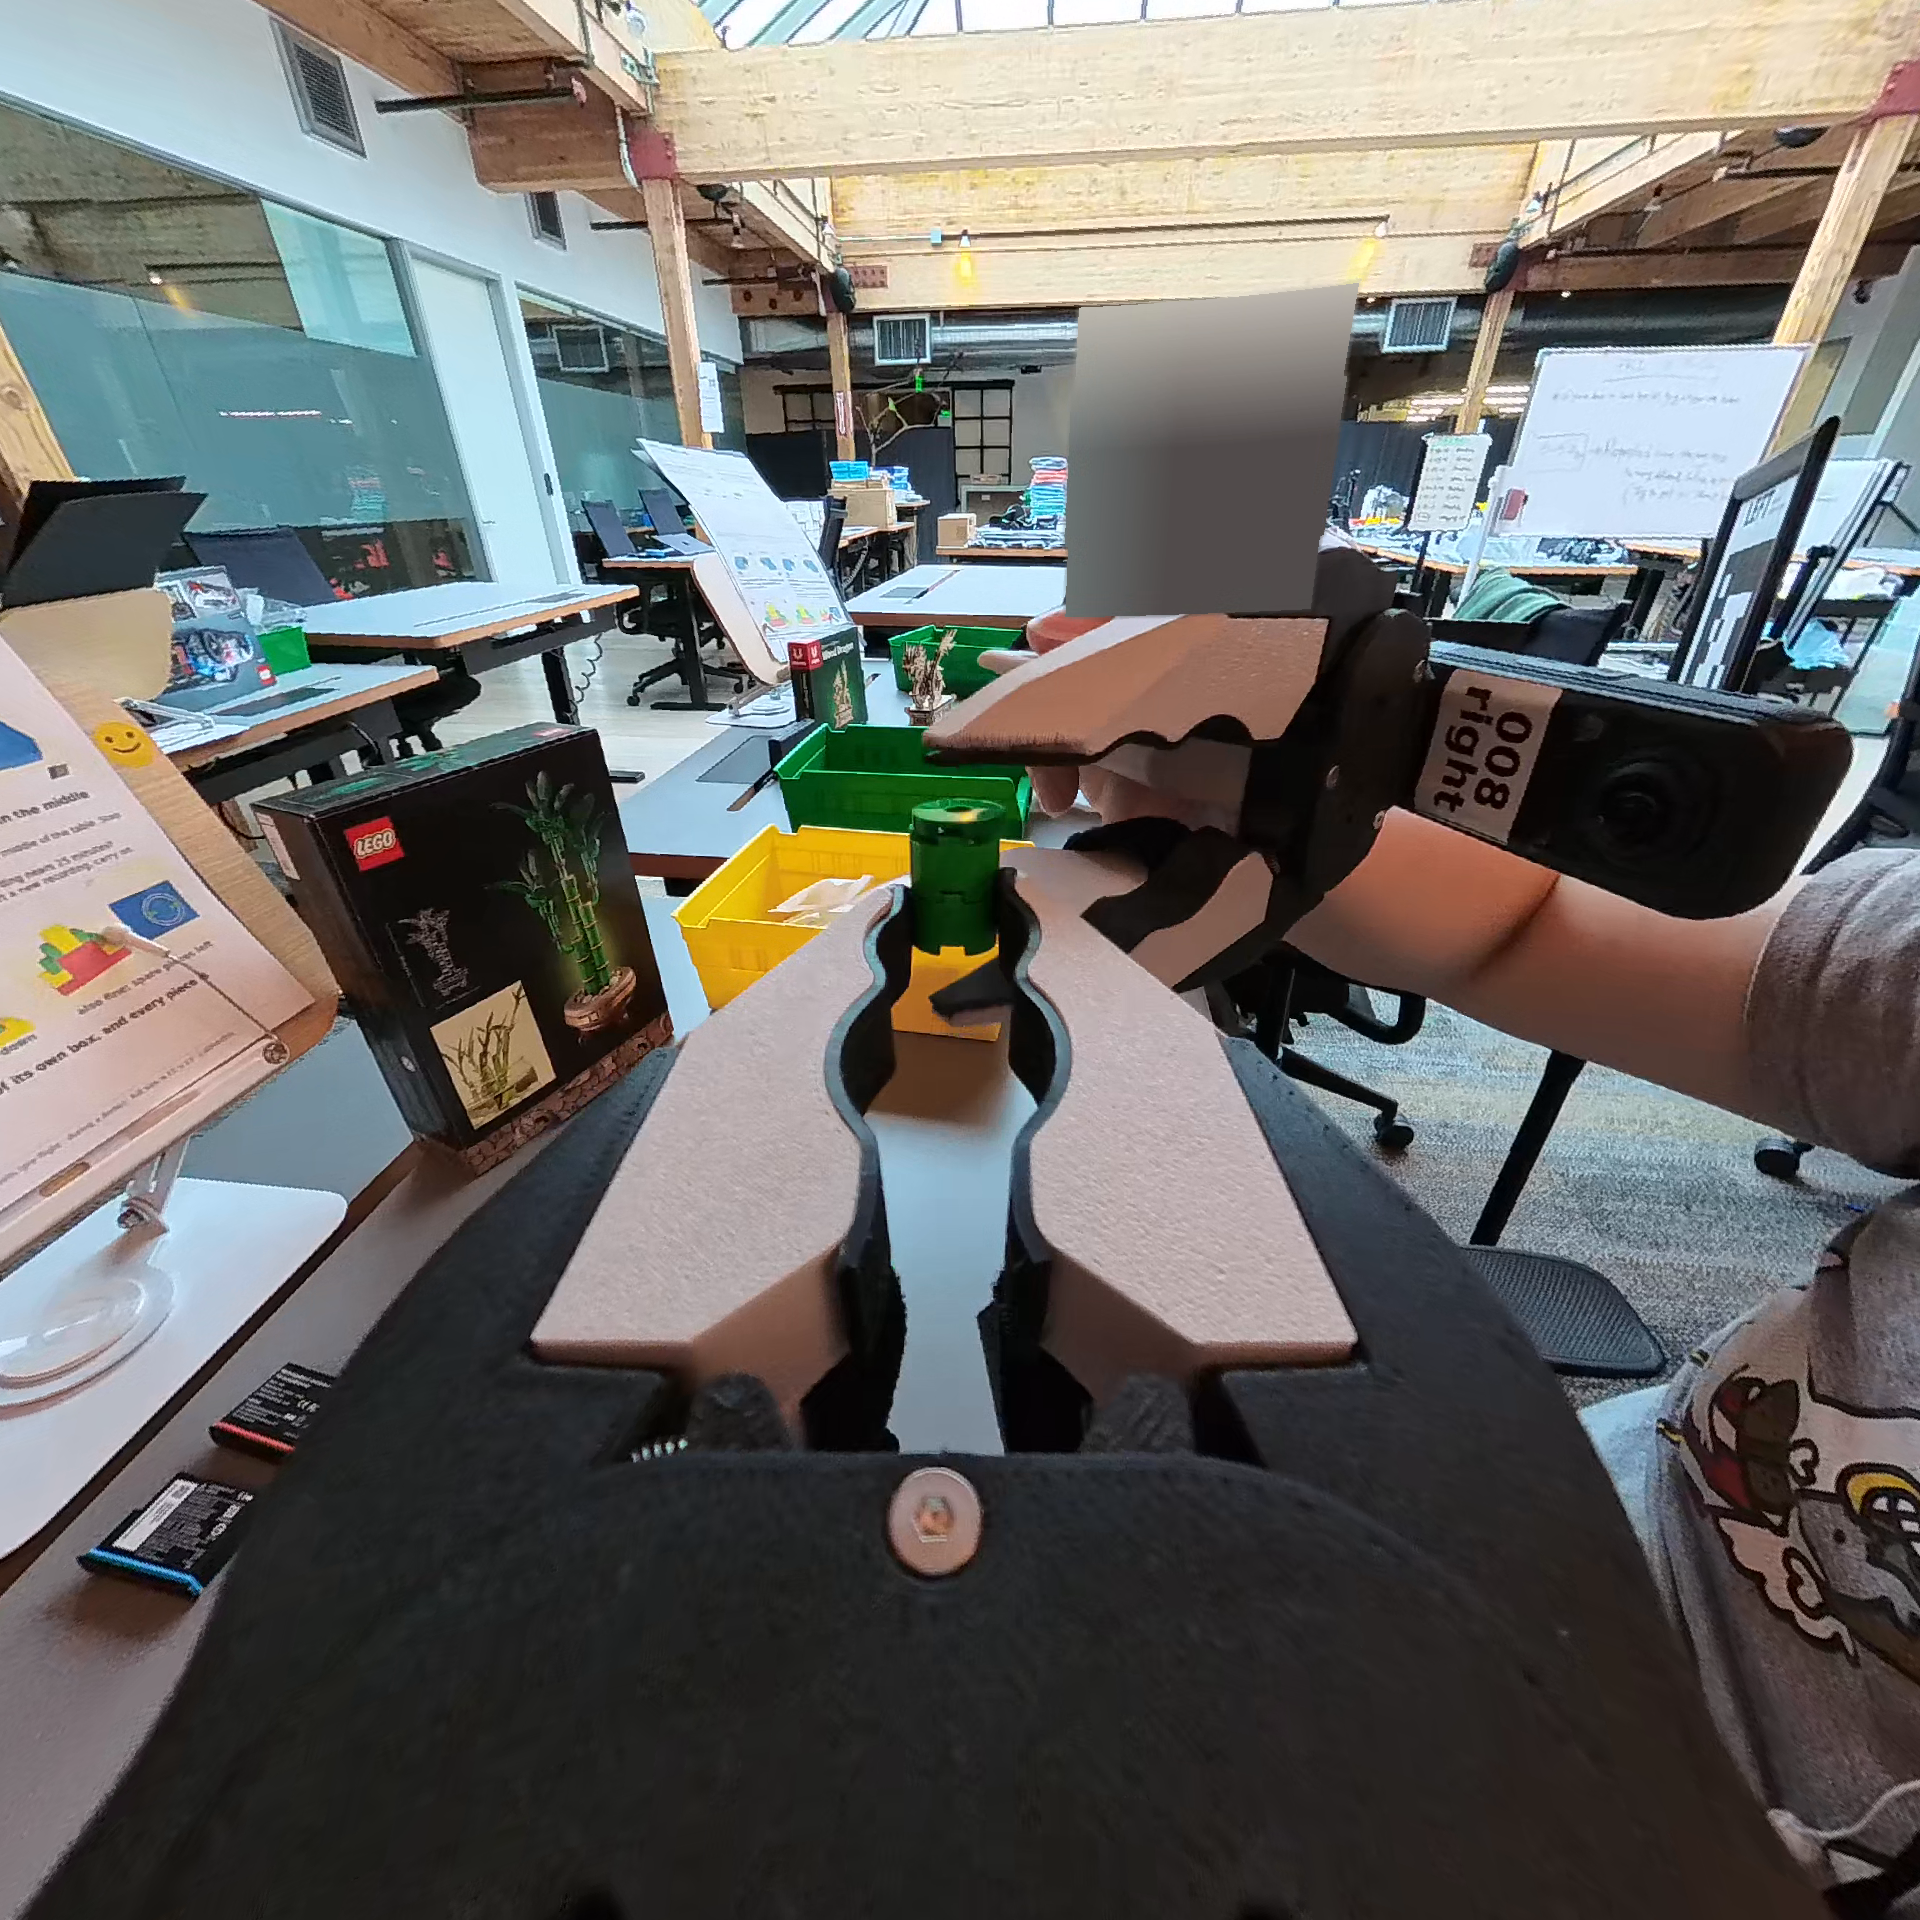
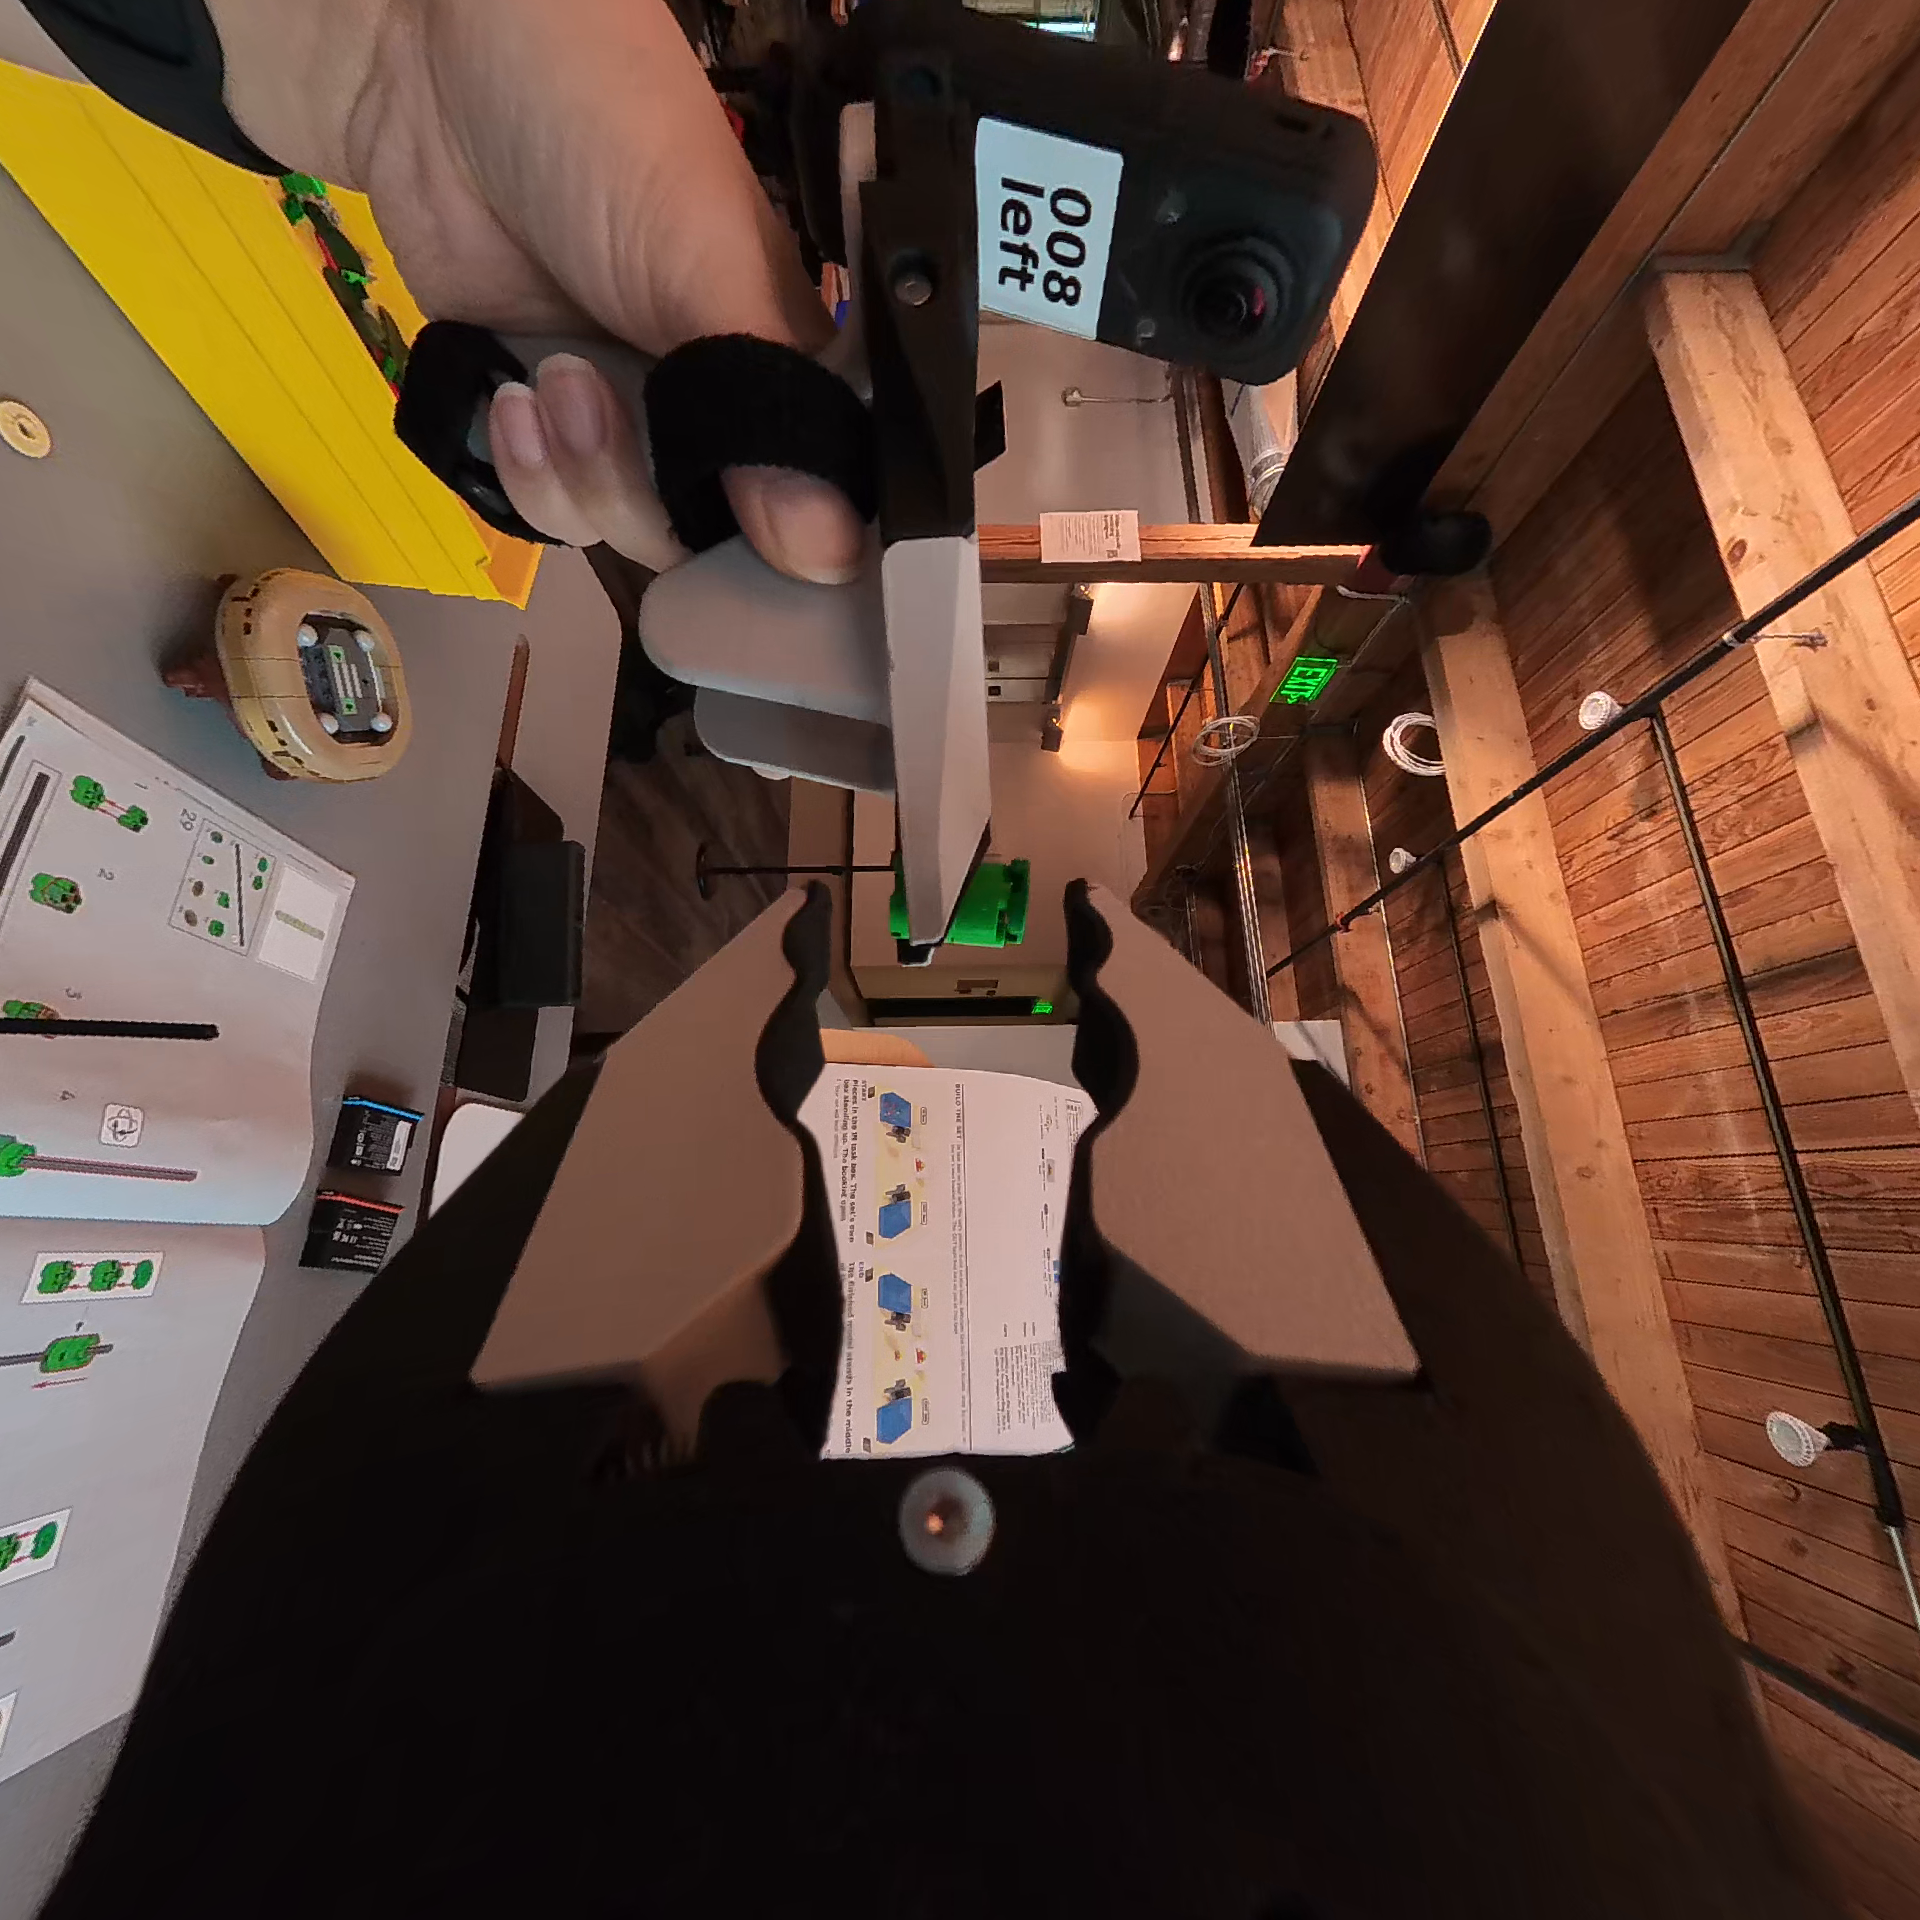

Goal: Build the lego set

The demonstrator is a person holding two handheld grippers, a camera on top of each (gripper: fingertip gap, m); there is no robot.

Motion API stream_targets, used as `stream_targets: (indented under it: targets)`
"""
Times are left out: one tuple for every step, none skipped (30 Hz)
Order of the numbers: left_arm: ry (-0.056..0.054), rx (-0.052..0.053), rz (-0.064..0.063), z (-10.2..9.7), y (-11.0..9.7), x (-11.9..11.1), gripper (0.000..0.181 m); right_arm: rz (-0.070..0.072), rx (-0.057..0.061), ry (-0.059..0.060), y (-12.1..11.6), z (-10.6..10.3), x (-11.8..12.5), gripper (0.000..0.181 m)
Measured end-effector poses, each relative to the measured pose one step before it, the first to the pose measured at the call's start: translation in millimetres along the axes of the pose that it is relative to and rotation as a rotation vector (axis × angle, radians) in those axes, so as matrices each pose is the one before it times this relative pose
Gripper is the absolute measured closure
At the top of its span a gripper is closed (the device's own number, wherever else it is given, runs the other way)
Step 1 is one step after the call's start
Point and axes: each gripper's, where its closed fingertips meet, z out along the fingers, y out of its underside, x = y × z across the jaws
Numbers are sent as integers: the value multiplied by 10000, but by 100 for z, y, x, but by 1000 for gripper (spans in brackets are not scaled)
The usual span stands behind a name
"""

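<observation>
My left gripper (image 1: 951,914) is shut on a green cylindrical Lego stem piece (image 1: 954,862) and holds it upright in the air above the table. My right gripper (image 2: 945,909) is open, and its tips straddle the same green piece (image 2: 992,904) without closing on it. In the left wrist view the right gripper (image 1: 971,805) comes in from the right, with one finger above the piece's top. The left gripper's fingers (image 2: 935,727) show edge-on in the right wrist view. A round tan and brown pot base (image 2: 312,675) stands on the table.
A yellow bin (image 1: 758,914) and green bins (image 1: 862,779) stand behind the held piece. The black Lego box (image 1: 468,935) stands to the left beside an instruction sheet on a stand (image 1: 104,935). An open build booklet (image 2: 156,1039) and two small batteries (image 2: 374,1138) lie on the table. My left and right fingertips are right by each other.
</observation>
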Motion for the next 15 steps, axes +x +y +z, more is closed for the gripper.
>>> stream_targets:
  targets:
    - [29,-13,-4,17,20,61,169,5,22,39,-17,-55,93,140]
    - [7,-3,1,17,-5,33,169,15,20,37,-13,-57,73,141]
    - [0,3,8,21,-3,18,169,6,-12,31,35,-29,69,143]
    - [14,-11,2,25,17,43,169,0,-36,15,80,-17,20,144]
    - [3,-11,2,40,7,29,169,-10,-29,23,71,-14,9,144]
    - [-12,-5,10,29,9,1,169,-30,1,27,16,-33,-10,145]
    - [-3,-20,8,47,31,18,169,-52,3,47,4,-32,23,145]
    - [6,-20,5,47,30,32,168,-51,-10,29,2,-30,-12,145]
    - [13,-6,3,37,9,34,169,-19,-22,11,31,-18,-11,144]
    - [15,-13,-1,39,30,33,169,-3,7,43,-13,-26,35,144]
    - [4,-17,3,51,26,16,169,-2,28,32,-42,-21,39,144]
    - [5,-12,1,34,28,10,169,-14,17,1,-37,-19,-17,144]
    - [11,-13,-5,40,21,17,169,-24,-7,-21,1,13,-53,144]
    - [-2,-9,0,29,24,-6,169,-33,-10,-33,5,21,-84,144]
    - [-8,5,5,24,-7,-5,169,-36,-3,-27,-16,6,-83,145]
